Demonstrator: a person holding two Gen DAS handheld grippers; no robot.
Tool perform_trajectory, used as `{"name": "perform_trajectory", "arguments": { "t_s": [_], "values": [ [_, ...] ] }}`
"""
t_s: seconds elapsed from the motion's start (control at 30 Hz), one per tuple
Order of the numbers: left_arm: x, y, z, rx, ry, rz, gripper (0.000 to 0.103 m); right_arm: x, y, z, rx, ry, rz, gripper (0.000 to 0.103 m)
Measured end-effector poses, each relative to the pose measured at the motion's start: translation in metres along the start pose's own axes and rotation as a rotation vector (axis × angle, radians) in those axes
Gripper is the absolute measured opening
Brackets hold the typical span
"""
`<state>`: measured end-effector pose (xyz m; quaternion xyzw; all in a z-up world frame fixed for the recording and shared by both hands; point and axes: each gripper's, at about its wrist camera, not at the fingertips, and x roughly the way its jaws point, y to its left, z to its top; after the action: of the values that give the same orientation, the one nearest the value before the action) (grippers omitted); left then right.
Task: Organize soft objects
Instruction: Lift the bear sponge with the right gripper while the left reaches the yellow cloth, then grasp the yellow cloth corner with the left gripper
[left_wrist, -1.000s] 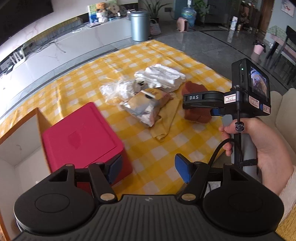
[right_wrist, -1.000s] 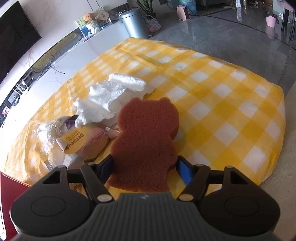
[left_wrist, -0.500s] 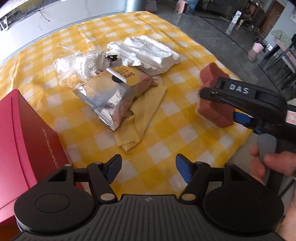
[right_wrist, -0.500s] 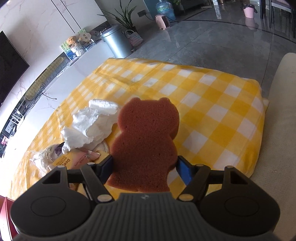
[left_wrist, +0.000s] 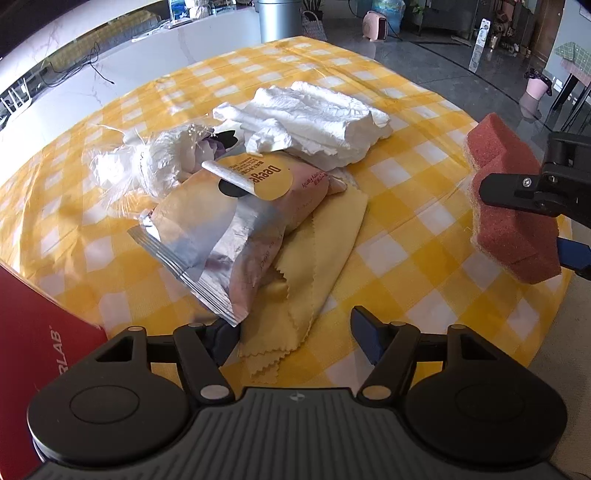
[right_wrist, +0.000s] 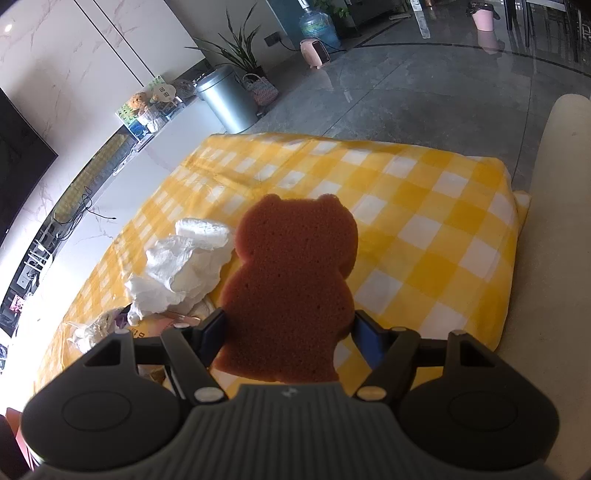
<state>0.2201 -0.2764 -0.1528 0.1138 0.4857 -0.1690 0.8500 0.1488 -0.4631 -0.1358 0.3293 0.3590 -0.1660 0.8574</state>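
Reddish-brown bear-shaped sponge (right_wrist: 295, 291) sits clamped between the fingers of the right gripper (right_wrist: 291, 332), held up clear above the yellow-and-white checked cloth (right_wrist: 424, 240). The left gripper (left_wrist: 295, 332) hovers low over a pale yellow zigzag-edged cloth (left_wrist: 317, 266), fingers spread wide and holding nothing, just beside a silver foil pouch (left_wrist: 221, 236) and crumpled white tissue (left_wrist: 314, 122).

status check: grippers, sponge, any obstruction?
Right gripper shut on sponge, held above cloth. Left gripper open, over yellow rag. Nothing blocking.
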Motion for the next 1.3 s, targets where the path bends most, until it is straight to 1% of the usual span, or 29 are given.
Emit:
{"name": "perform_trajectory", "arguments": {
  "t_s": [0.03,0.1,0.17,0.2,0.23,0.27,0.3,0.33,0.4,0.5,0.57,0.63,0.67,0.73,0.83,0.93,1.0,1.07,1.1,1.13,1.17,1.2,1.23,1.27,1.3],
  "values": [
    [0.0,0.0,-0.001,-0.001,-0.008,-0.002,0.074,0.0,0.0,0.0,-0.001,0.001,0.001,0.071],
    [0.0,-0.001,-0.002,0.007,-0.013,0.004,0.072,0.0,0.001,-0.001,-0.005,0.004,0.003,0.071],
    [-0.002,-0.002,-0.002,0.02,-0.009,0.004,0.061,0.001,0.002,-0.002,-0.015,0.008,0.006,0.071],
    [-0.004,-0.003,-0.003,0.018,-0.002,-0.003,0.047,0.0,0.003,-0.002,-0.019,0.01,0.008,0.071],
    [-0.004,-0.002,-0.002,0.019,0.006,-0.006,0.035,0.0,0.003,-0.002,-0.022,0.011,0.01,0.071],
    [-0.005,-0.002,-0.002,0.023,0.013,-0.003,0.029,0.0,0.003,-0.002,-0.024,0.012,0.01,0.071],
    [-0.005,-0.002,-0.001,0.031,0.022,0.003,0.017,0.0,0.003,-0.003,-0.026,0.012,0.011,0.071],
    [-0.005,-0.001,-0.001,0.037,0.033,0.003,0.009,0.0,0.003,-0.003,-0.027,0.012,0.011,0.071],
    [-0.006,0.001,0.001,0.048,0.058,0.01,0.003,0.0,0.004,-0.003,-0.031,0.014,0.011,0.071],
    [-0.009,0.008,0.002,0.03,0.099,0.035,0.003,0.001,0.005,-0.004,-0.039,0.019,0.01,0.071],
    [-0.014,0.01,0.002,0.04,0.117,0.04,0.003,0.002,0.006,-0.004,-0.044,0.021,0.01,0.071],
    [-0.02,0.011,0.002,0.05,0.163,0.084,0.003,0.002,0.007,-0.005,-0.051,0.023,0.012,0.071],
    [-0.024,0.011,0.001,0.05,0.182,0.084,0.003,0.002,0.007,-0.005,-0.052,0.025,0.014,0.071],
    [-0.037,0.011,-0.002,0.058,0.207,0.061,0.002,0.003,0.009,-0.005,-0.056,0.032,0.019,0.071],
    [-0.056,0.005,-0.01,0.121,0.234,0.052,0.002,0.003,0.01,-0.005,-0.064,0.041,0.025,0.071],
    [-0.066,-0.001,-0.024,0.189,0.284,0.047,0.003,0.002,0.01,-0.006,-0.064,0.041,0.03,0.071],
    [-0.064,0.001,-0.034,0.189,0.326,0.049,0.003,0.001,0.01,-0.006,-0.065,0.042,0.033,0.071],
    [-0.058,0.007,-0.04,0.155,0.357,0.041,0.005,0.002,0.011,-0.006,-0.067,0.045,0.034,0.071],
    [-0.053,0.01,-0.043,0.14,0.367,0.037,0.015,0.002,0.011,-0.006,-0.068,0.046,0.034,0.071],
    [-0.048,0.013,-0.045,0.132,0.376,0.035,0.028,0.002,0.011,-0.006,-0.068,0.046,0.032,0.071],
    [-0.044,0.015,-0.046,0.127,0.381,0.038,0.035,0.002,0.011,-0.006,-0.069,0.046,0.033,0.071],
    [-0.041,0.017,-0.047,0.123,0.377,0.044,0.044,0.002,0.012,-0.006,-0.071,0.047,0.034,0.071],
    [-0.039,0.018,-0.047,0.117,0.371,0.049,0.047,0.002,0.012,-0.007,-0.073,0.049,0.036,0.071],
    [-0.037,0.018,-0.047,0.111,0.364,0.051,0.047,0.002,0.012,-0.007,-0.076,0.051,0.039,0.071],
    [-0.036,0.019,-0.045,0.096,0.366,0.037,0.047,0.004,0.013,-0.007,-0.081,0.057,0.043,0.071]
  ]
}}
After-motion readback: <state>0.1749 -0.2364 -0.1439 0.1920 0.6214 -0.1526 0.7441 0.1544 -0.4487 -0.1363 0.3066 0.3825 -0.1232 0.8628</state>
